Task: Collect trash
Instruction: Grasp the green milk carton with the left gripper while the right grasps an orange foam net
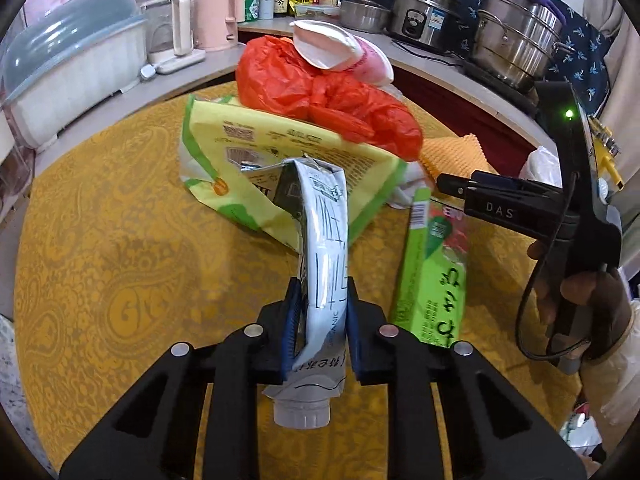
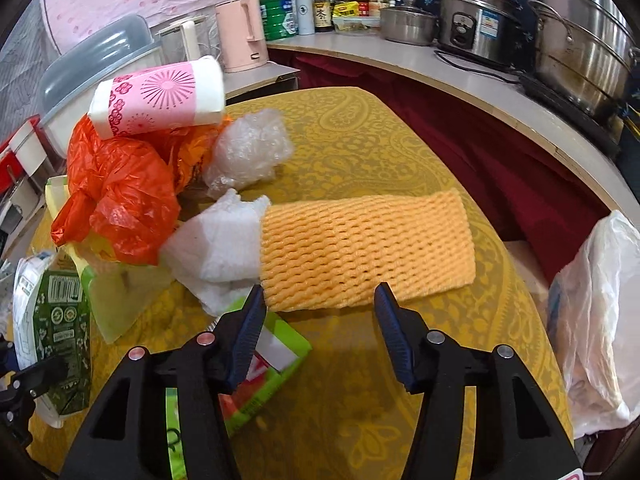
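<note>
Left wrist view: left gripper is clamped on a flattened carton, blue pads pressing both its sides, cap end toward the camera. Just ahead lie a yellow-green bag and a red bag with a paper cup on top; a green box is to its right.

Right wrist view: right gripper stands open with nothing between the pads, tips just short of an orange foam net on the table. White foam sits ahead-left, a white bag to the right.

The left gripper tilts downward, jaws clamped on something. The right gripper tilts downward, jaws apart
</note>
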The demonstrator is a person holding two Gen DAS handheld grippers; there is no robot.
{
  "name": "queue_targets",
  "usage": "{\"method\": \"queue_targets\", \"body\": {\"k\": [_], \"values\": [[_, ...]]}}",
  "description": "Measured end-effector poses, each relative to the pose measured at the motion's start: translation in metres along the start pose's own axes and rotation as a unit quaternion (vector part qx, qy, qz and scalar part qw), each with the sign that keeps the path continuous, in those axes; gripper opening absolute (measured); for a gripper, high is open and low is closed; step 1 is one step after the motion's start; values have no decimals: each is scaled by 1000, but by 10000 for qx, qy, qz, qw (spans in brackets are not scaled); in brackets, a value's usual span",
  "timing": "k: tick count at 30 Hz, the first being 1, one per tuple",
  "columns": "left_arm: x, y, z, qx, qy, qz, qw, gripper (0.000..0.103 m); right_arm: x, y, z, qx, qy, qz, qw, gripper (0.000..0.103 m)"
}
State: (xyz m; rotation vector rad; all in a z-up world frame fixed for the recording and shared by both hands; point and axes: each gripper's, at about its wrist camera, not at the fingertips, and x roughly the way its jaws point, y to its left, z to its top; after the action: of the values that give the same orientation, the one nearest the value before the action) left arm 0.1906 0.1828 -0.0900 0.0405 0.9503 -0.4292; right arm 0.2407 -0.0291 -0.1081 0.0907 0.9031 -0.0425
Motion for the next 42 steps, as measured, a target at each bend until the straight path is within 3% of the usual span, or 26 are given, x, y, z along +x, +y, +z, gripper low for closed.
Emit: {"method": "queue_targets", "body": {"k": [4, 13, 19, 26, 30, 35, 37, 39, 42], "values": [[0, -4, -2, -133, 14, -9, 9999, 20, -9, -12, -3, 136, -73, -14, 9999, 55], [5, -5, 6, -380, 41, 114, 9992, 20, -10, -34, 1, 556, -156, 38, 9983, 68], [7, -4, 8, -449, 72, 136, 9989, 20, 0, -31, 9, 665, -21, 159, 9977, 69], [7, 1, 7, -553, 74, 109, 9984, 20, -25, -35, 21, 674, -473, 195, 9964, 74], [7, 0, 8, -543, 74, 120, 9984, 20, -5, -57, 35, 843, -423, -31, 9955, 75], [8, 1, 9, -575, 74, 112, 9983, 20, 37, -68, 32, 820, 41, -181, 9965, 76], [8, 1, 9, -581, 77, 115, 9982, 20, 41, -62, 26, 661, -72, -266, 9974, 77], [9, 1, 10, -608, 82, 121, 9980, 21, 43, -55, 23, 429, -108, -462, 9980, 74], [10, -1, 10, -610, 87, 171, 9980, 21, 39, -55, 20, 343, -169, -411, 9984, 61]]}}
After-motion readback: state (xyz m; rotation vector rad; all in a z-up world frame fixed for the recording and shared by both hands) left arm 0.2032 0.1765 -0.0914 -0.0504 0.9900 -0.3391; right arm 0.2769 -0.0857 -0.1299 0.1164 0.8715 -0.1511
